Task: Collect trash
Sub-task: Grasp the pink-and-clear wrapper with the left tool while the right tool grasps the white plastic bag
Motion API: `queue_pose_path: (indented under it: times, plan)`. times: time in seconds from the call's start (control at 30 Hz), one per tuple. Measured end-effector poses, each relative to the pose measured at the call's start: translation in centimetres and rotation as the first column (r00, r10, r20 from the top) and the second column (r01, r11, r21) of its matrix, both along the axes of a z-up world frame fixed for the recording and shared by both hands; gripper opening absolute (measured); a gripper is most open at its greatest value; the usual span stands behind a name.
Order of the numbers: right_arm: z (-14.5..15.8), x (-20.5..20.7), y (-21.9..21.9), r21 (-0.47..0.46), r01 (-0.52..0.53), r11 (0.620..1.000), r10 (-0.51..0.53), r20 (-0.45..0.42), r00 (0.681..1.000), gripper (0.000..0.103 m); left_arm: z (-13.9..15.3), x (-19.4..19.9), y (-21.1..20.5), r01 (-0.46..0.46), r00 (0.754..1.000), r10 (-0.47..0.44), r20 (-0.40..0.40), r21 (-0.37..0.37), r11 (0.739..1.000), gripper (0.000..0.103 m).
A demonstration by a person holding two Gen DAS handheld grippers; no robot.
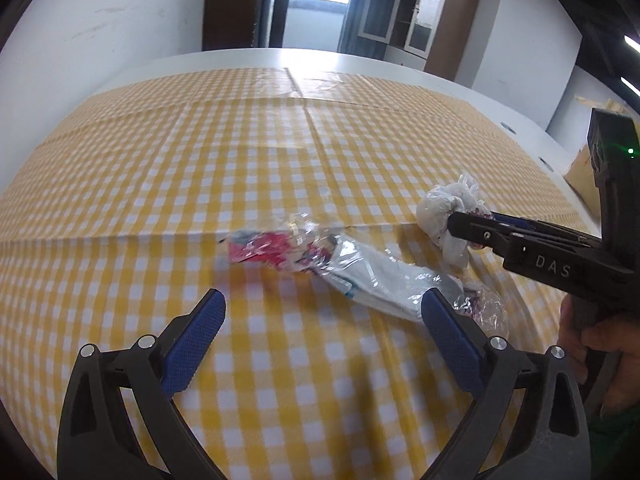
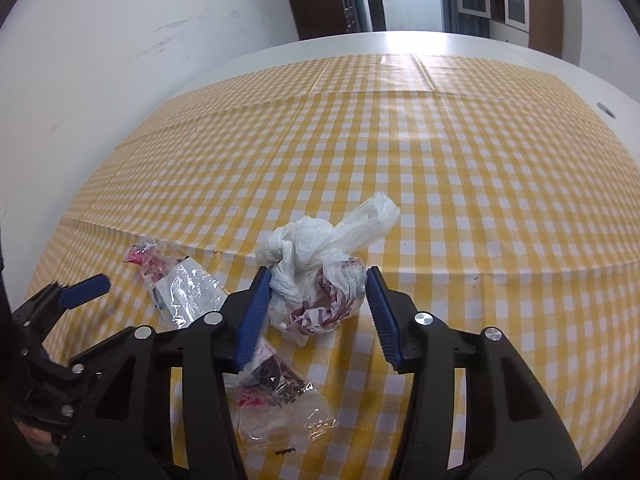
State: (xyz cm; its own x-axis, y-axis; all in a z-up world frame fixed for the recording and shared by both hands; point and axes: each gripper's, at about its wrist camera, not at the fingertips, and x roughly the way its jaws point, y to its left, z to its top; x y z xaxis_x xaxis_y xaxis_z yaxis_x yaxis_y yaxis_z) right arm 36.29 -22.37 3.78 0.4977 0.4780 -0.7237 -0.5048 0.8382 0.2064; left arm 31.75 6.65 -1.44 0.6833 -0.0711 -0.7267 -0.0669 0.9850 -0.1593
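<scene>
A table covered with a yellow-and-white checked cloth is seen from both wrist views. A knotted white plastic bag, with red-and-white wrapping showing through its lower half, sits on the cloth between the blue-padded fingers of the right gripper; the left pad is touching the bag's side, while contact at the right pad cannot be told, so the bag is bracketed and no firm clamp is confirmed. In the left wrist view the same bag is seen at the tips of the right gripper, which is held by a hand at the right edge. The left gripper is held above the cloth with its fingers wide apart, nothing between them. A crumpled clear wrapper with red print lies just ahead of it, stretching toward the right finger. More clear wrapper scraps lie under the right gripper
</scene>
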Motion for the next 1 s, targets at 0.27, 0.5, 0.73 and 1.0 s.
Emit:
queue_pose_path:
  times: [0.27,0.5,0.73,1.0]
  plan:
    - [1.0,-1.7,-2.3,0.02,-0.001,1.0,0.0,0.033,0.999,0.035,-0.9,2.4,0.1,-0.028,0.998,0.023,-0.055,-0.086,0.996,0.032]
    - [2.2,-5.3,-4.1,0.009,-0.006,1.0,0.005,0.087,0.996,0.035,0.2,-1.8,-0.2,-0.016,1.0,0.016,0.006,-0.107,0.994,0.0]
    - [3.3,-9.9,-5.2,0.024,-0.023,0.999,0.02,0.133,0.991,0.035,0.9,-3.6,-0.4,-0.021,1.0,0.023,0.007,-0.13,0.991,0.0]
    - [3.9,-12.1,-7.1,0.027,-0.023,0.999,0.018,0.156,0.988,0.035,-0.6,-0.5,-0.1,-0.068,0.997,0.062,-0.041,-0.182,0.981,0.048]
